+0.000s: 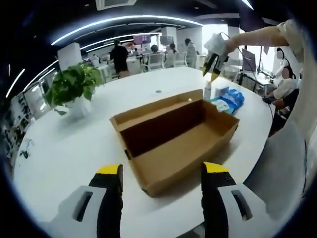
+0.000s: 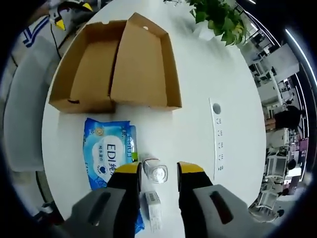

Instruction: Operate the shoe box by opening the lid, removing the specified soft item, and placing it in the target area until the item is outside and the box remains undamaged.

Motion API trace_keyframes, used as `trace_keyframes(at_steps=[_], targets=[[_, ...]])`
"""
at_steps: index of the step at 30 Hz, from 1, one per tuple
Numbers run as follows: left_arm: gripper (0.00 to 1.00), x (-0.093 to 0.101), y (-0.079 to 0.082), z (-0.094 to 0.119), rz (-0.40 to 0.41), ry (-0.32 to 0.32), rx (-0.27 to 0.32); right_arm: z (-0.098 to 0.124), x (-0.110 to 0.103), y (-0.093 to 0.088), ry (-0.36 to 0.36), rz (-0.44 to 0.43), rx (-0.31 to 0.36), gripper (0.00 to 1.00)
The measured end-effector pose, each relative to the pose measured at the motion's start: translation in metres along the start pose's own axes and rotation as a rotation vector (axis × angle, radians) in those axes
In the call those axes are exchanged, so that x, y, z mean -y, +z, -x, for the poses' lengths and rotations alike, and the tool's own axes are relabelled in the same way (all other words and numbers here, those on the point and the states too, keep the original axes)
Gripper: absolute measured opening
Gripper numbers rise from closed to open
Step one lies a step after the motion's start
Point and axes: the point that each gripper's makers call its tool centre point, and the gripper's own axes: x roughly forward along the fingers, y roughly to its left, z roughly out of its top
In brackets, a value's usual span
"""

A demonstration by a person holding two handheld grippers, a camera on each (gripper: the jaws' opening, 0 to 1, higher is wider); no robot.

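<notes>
Hiding part of the wipes pack (image 2: 110,153), right gripper (image 2: 156,171) hovers.

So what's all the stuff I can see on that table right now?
Box: one, brown cardboard, open and empty, lid folded back, mid-table.
Wipes pack: one, blue, flat on the table beside the box's end.
Bottle: one, small and clear, upright next to the wipes, just ahead of the right claw.
Small white box: one, lying by the bottle.
Plant: one, green in a white pot, at the table's far side.
Table: one, white, rounded.
Socket strip: one, white, set into the table.
People: several, at desks in the background.
Left claw: black with yellow tips, open, facing the box.
Right claw: black with yellow tips, open, above the bottle.
</notes>
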Motion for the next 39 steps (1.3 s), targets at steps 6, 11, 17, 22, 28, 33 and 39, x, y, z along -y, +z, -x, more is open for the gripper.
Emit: trace_keyframes(at_steps=[6, 11, 17, 22, 28, 33, 39], targets=[[0.53, -0.006, -0.012, -0.004, 0.041, 0.041, -0.014, 0.000, -0.005, 0.021, -0.001, -0.112, 0.066, 0.27], [0.44, -0.016, -0.021, -0.006, 0.085, 0.078, -0.031, -0.005, -0.011, 0.034, 0.023, -0.234, 0.096, 0.26], [0.33, -0.027, -0.024, -0.010, 0.153, 0.109, -0.034, -0.011, -0.014, 0.047, 0.046, -0.362, 0.132, 0.24], [0.24, -0.037, -0.029, -0.015, 0.214, 0.134, -0.052, -0.019, -0.015, 0.058, 0.069, -0.503, 0.151, 0.24], [0.16, -0.041, -0.032, -0.019, 0.260, 0.143, -0.071, -0.031, -0.016, 0.065, 0.086, -0.601, 0.153, 0.23], [0.09, -0.041, -0.041, -0.025, 0.274, 0.135, -0.106, -0.042, -0.015, 0.066, 0.085, -0.680, 0.150, 0.23], [0.03, -0.037, -0.042, -0.028, 0.320, 0.110, -0.109, -0.057, -0.011, 0.069, 0.085, -0.805, 0.174, 0.20]])
